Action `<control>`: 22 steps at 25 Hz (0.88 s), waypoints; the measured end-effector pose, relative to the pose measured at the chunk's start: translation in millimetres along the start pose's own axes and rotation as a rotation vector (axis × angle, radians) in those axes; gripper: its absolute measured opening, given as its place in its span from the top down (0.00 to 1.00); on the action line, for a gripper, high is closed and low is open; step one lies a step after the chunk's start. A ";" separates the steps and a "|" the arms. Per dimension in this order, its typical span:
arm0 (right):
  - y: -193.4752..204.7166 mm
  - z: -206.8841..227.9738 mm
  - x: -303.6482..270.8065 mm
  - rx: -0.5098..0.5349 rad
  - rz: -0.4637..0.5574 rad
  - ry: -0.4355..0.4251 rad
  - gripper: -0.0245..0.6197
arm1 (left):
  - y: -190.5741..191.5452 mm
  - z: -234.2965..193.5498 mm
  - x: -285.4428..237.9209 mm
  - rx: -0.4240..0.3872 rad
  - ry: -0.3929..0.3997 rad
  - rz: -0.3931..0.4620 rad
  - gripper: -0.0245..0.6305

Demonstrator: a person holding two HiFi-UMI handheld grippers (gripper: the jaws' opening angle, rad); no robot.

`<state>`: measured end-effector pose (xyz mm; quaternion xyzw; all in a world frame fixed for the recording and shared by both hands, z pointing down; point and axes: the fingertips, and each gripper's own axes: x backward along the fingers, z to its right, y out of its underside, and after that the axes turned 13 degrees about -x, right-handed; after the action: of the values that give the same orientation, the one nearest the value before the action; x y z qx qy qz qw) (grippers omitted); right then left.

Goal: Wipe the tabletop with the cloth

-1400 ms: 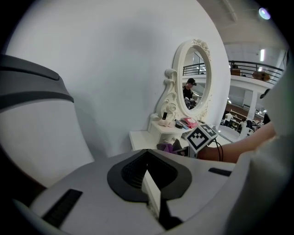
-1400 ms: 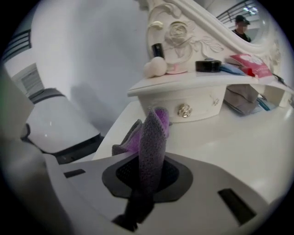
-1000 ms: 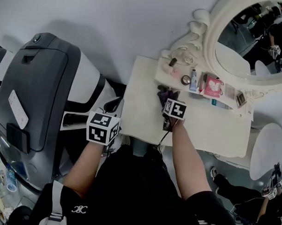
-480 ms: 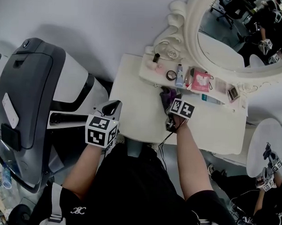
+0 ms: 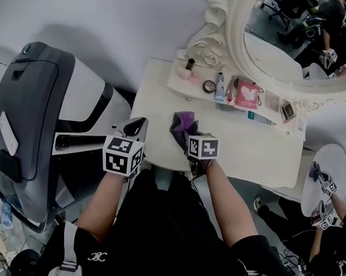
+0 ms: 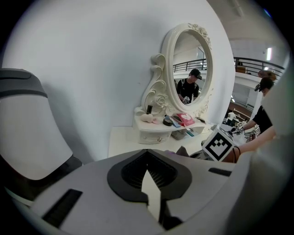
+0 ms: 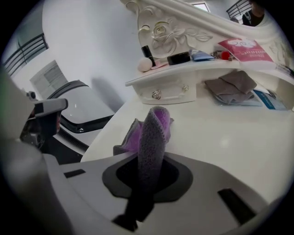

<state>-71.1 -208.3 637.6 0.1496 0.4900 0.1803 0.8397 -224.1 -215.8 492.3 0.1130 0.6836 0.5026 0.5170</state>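
A purple cloth (image 5: 183, 125) lies bunched on the cream tabletop (image 5: 157, 106), close to its front edge and left of the middle. My right gripper (image 5: 191, 138) is shut on this cloth, whose purple fold (image 7: 154, 131) rises from between the jaws of the right gripper (image 7: 146, 181) and rests on the tabletop (image 7: 229, 147). Off the table's left front corner my left gripper (image 5: 136, 126) hangs over the gap beside the table. In its own view the left gripper (image 6: 150, 186) is shut with nothing in it, and the tabletop (image 6: 124, 137) lies beyond.
An ornate white mirror (image 5: 290, 37) stands at the back above a small drawer shelf (image 5: 231, 94) crowded with cosmetics. A folded grey cloth (image 7: 232, 89) lies under that shelf. A large grey-and-white machine (image 5: 43, 113) stands left of the table, a round white stool (image 5: 325, 174) to its right.
My right gripper has dragged the purple cloth from below the shelf leftward and toward the table's front edge. The left gripper has hardly moved.
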 end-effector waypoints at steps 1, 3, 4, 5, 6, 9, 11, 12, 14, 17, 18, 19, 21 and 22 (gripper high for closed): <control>5.5 -3.6 1.0 0.014 -0.011 -0.010 0.88 | -1.2 0.7 -0.5 0.000 -0.002 0.000 0.96; 16.0 -10.5 2.6 0.049 -0.036 -0.031 0.88 | -1.8 3.2 -1.1 0.001 -0.005 -0.003 0.96; 22.1 -14.0 3.4 0.069 -0.052 -0.045 0.88 | -1.3 4.9 -1.3 0.002 -0.006 -0.006 0.96; 29.5 -17.8 4.1 0.091 -0.072 -0.063 0.88 | -0.8 6.9 -1.6 0.004 -0.008 -0.010 0.96; 38.6 -21.7 4.5 0.116 -0.094 -0.084 0.88 | -0.3 8.9 -1.9 0.005 -0.010 -0.013 0.96; 67.3 -34.4 9.6 0.219 -0.151 -0.134 0.88 | 0.2 12.7 -1.8 0.007 -0.020 -0.018 0.96; 85.4 -43.9 15.7 0.294 -0.179 -0.159 0.88 | 0.5 13.8 -1.7 0.009 -0.029 -0.021 0.96; 94.1 -48.5 18.2 0.329 -0.189 -0.173 0.88 | 0.8 14.3 -1.8 0.010 -0.034 -0.023 0.96; 104.3 -55.8 20.5 0.394 -0.179 -0.193 0.88 | 0.7 16.0 -2.4 0.013 -0.042 -0.025 0.96; 104.5 -57.8 20.3 0.463 -0.143 -0.185 0.88 | -2.6 20.9 -3.7 0.015 -0.053 -0.024 0.96; 101.5 -57.1 20.8 0.490 -0.129 -0.171 0.88 | -4.2 23.2 -4.2 0.014 -0.055 -0.023 0.96; 96.1 -55.2 21.1 0.523 -0.106 -0.151 0.88 | -5.9 25.9 -4.6 0.011 -0.057 -0.023 0.96; 79.4 -45.7 19.9 0.577 -0.045 -0.109 0.88 | -9.3 31.6 -5.1 0.008 -0.061 -0.022 0.96; 68.3 -37.0 19.3 0.585 -0.014 -0.087 0.88 | -11.1 34.5 -4.9 0.007 -0.064 -0.021 0.96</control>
<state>-105.4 -136.1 634.5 0.3895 0.4856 0.0189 0.7824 -189.5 -204.6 487.7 0.1240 0.6696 0.4909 0.5434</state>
